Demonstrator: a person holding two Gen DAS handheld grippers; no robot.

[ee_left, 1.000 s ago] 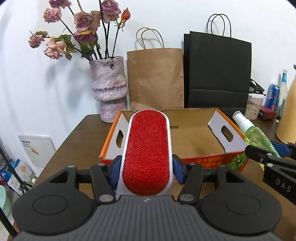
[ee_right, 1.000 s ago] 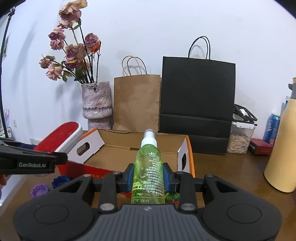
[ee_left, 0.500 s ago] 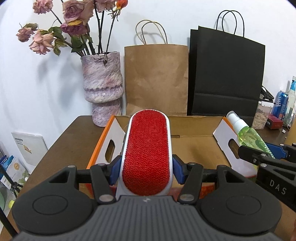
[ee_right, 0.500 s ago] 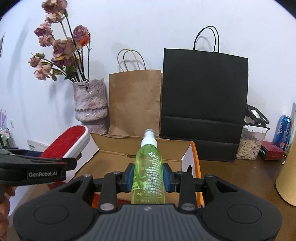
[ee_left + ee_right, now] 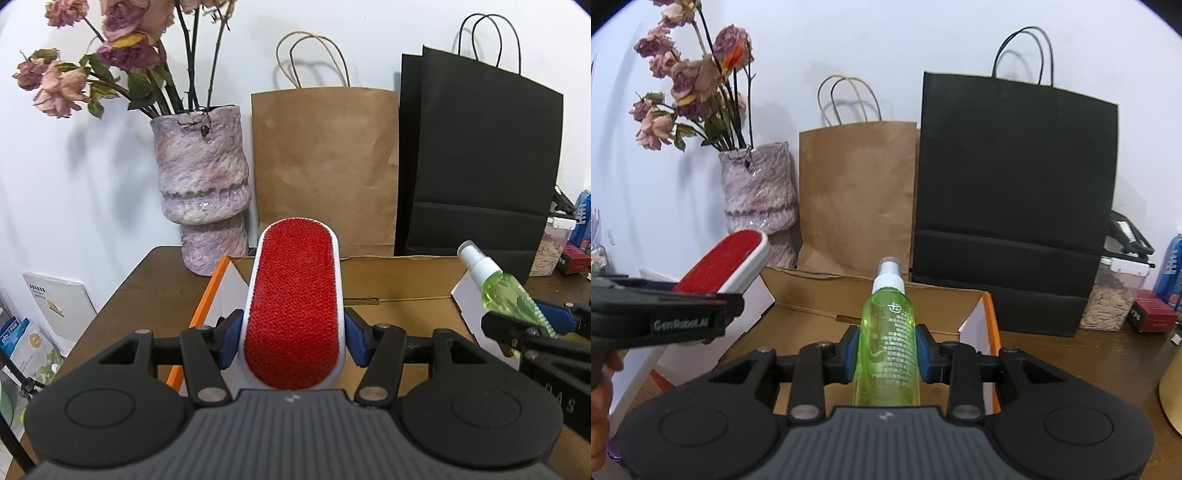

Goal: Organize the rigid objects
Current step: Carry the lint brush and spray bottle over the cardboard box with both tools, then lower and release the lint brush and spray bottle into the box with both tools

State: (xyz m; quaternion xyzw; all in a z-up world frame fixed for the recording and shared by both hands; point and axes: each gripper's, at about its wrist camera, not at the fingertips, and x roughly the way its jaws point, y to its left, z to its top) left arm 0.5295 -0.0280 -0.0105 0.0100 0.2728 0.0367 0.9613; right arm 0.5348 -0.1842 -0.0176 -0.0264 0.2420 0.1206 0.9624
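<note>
Left gripper [image 5: 293, 341] has its fingers clamped on the lint brush [image 5: 293, 302], red bristle face up, long axis running straight out along the fingers, tip aimed at the brown paper bag [image 5: 325, 170]. It hangs over the left end of the open cardboard box [image 5: 399, 291]. Right gripper [image 5: 885, 352] is squeezing the green spray bottle [image 5: 886, 347] around its middle, white nozzle pointing forward past the fingertips, over the box's right end. Everything's on a dark wooden tabletop [image 5: 147, 288] against a white wall: vase [image 5: 203, 192] of dried roses ahead-left, black paper bag [image 5: 476, 162] ahead-right.
</note>
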